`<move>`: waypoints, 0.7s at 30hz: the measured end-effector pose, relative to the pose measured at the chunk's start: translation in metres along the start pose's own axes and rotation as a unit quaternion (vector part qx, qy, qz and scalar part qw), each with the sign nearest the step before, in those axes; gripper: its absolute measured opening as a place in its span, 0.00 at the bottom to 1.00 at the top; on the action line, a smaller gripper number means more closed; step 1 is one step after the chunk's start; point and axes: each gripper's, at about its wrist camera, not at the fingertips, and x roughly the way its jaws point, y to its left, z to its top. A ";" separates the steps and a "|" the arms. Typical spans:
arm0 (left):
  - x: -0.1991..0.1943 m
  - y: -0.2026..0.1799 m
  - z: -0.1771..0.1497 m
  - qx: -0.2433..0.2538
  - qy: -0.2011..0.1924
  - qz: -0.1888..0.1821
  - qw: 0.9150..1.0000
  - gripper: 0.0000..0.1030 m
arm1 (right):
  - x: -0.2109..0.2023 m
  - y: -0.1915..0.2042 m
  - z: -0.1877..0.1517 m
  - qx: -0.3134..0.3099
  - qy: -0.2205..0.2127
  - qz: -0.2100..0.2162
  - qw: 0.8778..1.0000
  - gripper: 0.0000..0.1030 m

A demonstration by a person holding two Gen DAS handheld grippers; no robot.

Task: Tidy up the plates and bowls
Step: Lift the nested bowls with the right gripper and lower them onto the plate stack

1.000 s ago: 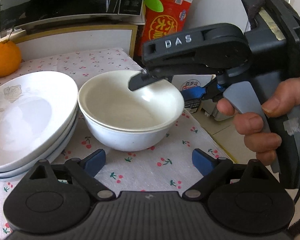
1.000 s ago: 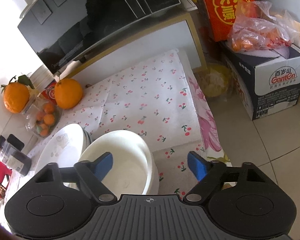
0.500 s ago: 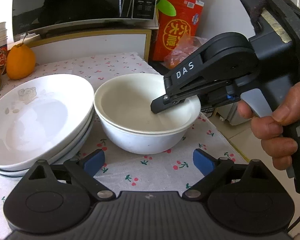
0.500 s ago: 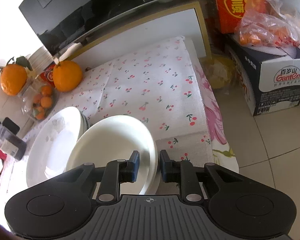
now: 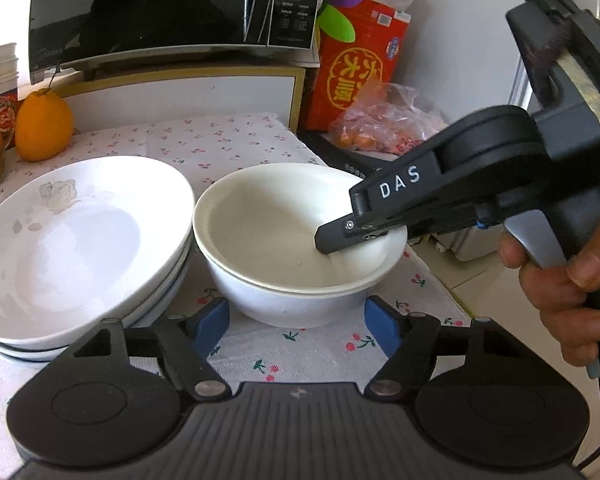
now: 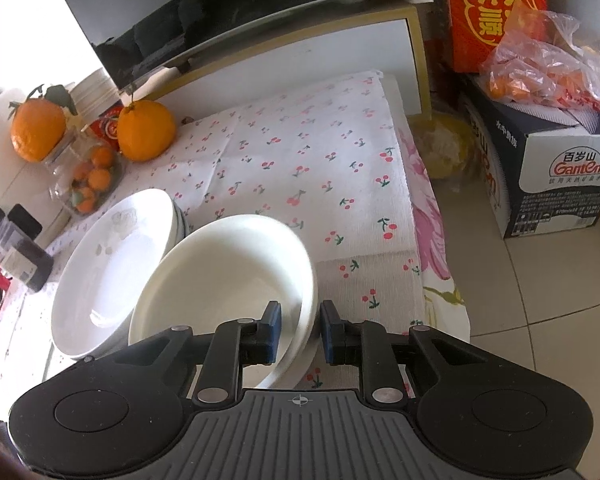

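Bowls [image 5: 296, 248], two nested, sit on cherry-print cloth [image 5: 236, 148], flanked by left gripper [image 5: 296, 330] pads, jaws just narrowed, not touching. Inner bowl rim is clamped by right gripper [image 6: 300, 330]. Stacked plates [image 5: 76, 248] touch bowls. Orange [image 5: 44, 126] and microwave [image 5: 172, 12] are seen behind.

White bowls [image 5: 296, 240] and white plates [image 5: 76, 240] rest on a white tablecloth [image 6: 300, 160] printed with red cherries. Grippers are black with blue pads [image 6: 274, 330]. Orange fruit [image 5: 44, 126] and a red box [image 5: 356, 64] lie beyond.
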 end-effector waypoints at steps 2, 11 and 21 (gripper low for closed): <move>-0.001 0.000 0.001 0.001 -0.002 -0.001 1.000 0.70 | -0.002 0.001 0.000 -0.002 -0.001 -0.001 1.000 0.20; -0.010 -0.004 0.005 0.007 -0.014 -0.004 1.000 0.69 | -0.016 0.004 -0.002 -0.004 -0.017 0.002 1.000 0.20; -0.026 -0.002 0.012 0.011 -0.030 -0.009 0.999 0.69 | -0.034 0.013 0.000 -0.005 -0.037 0.012 0.999 0.20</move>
